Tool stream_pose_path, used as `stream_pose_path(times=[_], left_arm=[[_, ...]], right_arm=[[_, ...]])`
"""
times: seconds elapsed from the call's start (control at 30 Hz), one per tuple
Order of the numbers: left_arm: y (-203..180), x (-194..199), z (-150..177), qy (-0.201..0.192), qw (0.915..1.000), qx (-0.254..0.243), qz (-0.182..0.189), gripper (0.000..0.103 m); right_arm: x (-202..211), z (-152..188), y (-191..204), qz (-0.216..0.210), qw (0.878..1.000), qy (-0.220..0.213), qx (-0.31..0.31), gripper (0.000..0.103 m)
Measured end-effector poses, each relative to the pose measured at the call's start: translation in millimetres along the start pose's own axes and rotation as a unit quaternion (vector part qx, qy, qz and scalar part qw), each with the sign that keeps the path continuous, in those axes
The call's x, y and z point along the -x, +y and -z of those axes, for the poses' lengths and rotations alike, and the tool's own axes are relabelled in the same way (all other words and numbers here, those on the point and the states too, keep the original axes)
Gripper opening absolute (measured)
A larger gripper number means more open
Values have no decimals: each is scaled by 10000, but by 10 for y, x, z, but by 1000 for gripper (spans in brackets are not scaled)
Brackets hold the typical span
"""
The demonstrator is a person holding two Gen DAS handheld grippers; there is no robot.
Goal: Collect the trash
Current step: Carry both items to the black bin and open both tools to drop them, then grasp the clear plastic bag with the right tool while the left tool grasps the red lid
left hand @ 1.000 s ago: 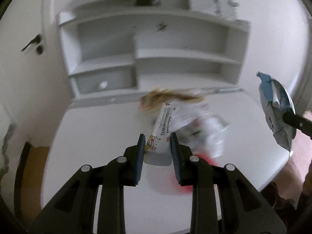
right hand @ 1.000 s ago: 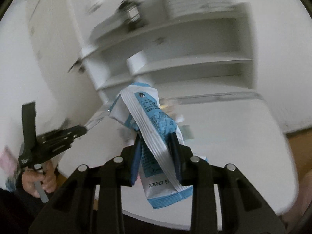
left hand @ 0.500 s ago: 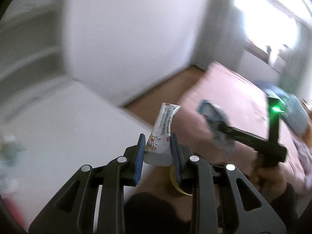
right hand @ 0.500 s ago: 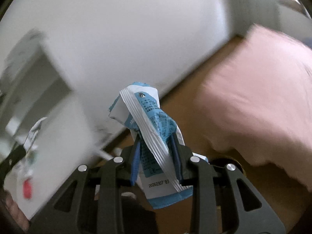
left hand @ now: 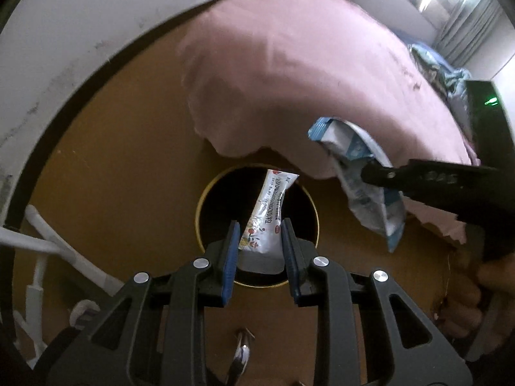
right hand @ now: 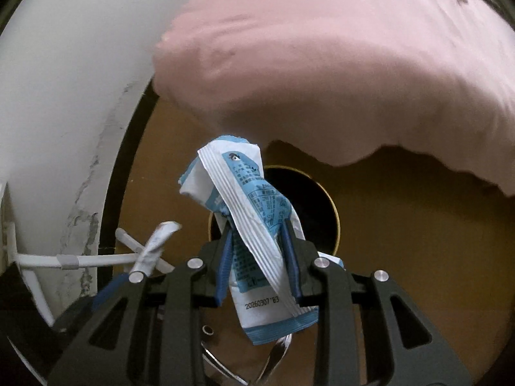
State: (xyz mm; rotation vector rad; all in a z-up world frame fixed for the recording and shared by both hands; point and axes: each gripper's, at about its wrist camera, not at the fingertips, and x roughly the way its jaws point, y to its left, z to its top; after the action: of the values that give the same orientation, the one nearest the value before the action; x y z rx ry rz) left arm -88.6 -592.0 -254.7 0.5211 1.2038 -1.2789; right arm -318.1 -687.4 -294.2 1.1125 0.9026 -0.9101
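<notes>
Brown floor (left hand: 122,148), round dark bin (left hand: 222,202) on it, white cables (right hand: 96,259) by wall

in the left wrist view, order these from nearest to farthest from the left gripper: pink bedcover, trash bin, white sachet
1. White sachet: clamped between the left gripper's fingers.
2. Trash bin: on the floor just beyond the fingertips, its dark opening behind the sachet.
3. Pink bedcover: farthest, hanging over the floor past the bin.

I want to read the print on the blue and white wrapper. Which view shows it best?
The right wrist view: the blue and white wrapper fills the centre, clamped in the right gripper, with its text and a stamped code facing the camera. The left wrist view shows the same wrapper only off to the side, crumpled and blurred.
</notes>
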Motion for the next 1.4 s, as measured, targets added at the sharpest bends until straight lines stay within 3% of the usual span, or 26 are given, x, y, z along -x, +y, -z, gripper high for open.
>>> stream_pose_path(times=[0.07,0.13,0.2,0.33,0.47,0.5,0.53,0.57,0.6,0.77,0.87,1.03,1.17,1.27,1.4], left_arm=[[-96,-144,-45,79,9999,-70,33,26],[-145,-282,-106,121,9998,-156,4,33],[-192,-321,-101,127,9997,-223,-1,57],[-175,-268,-121,93,9997,-230,2,61],[-156,-61,-109,-67,9997,-219,-95,75],[-148,25,-104,-122,9996,-225,-143,78],[-146,92,-111,-160,9995,-230,-167,80],[-144,190,-106,-210,9993,-243,-210,84],[-146,290,-110,-258,9990,-256,-255,87],[-188,944,-37,-587,9968,-270,-475,92],[-222,1518,109,-883,9942,-284,-552,93],[19,2624,561,-1548,9840,14,-884,96],[496,3431,1127,-1970,9602,443,-1931,96],[978,3881,1621,-1999,9391,1109,-2568,96],[1588,4368,2291,-1915,9075,2180,-3037,96]], right_arm=[[-62,-15,-34,19,10000,44,-27,30],[-98,-51,-76,6,9999,104,-47,30],[-88,-113,-114,-16,9999,158,-56,30],[-158,-128,-118,9,9998,211,-32,30],[-158,-130,-88,-21,9997,228,65,32],[-150,-139,-63,-27,9997,207,106,42],[-150,-140,-19,-11,9997,183,160,66],[-121,-143,17,24,9997,111,221,76],[-86,-146,46,34,9996,39,270,80],[212,-164,222,-30,9982,-346,494,80],[559,-108,520,11,9921,-828,939,80],[1250,259,1364,-410,9655,-1620,1997,90],[1605,793,2170,-1147,9316,-1751,2971,93],[1728,1301,2787,-1701,8968,-1521,3790,93],[1841,2067,3548,-2433,8382,-994,4778,93]])
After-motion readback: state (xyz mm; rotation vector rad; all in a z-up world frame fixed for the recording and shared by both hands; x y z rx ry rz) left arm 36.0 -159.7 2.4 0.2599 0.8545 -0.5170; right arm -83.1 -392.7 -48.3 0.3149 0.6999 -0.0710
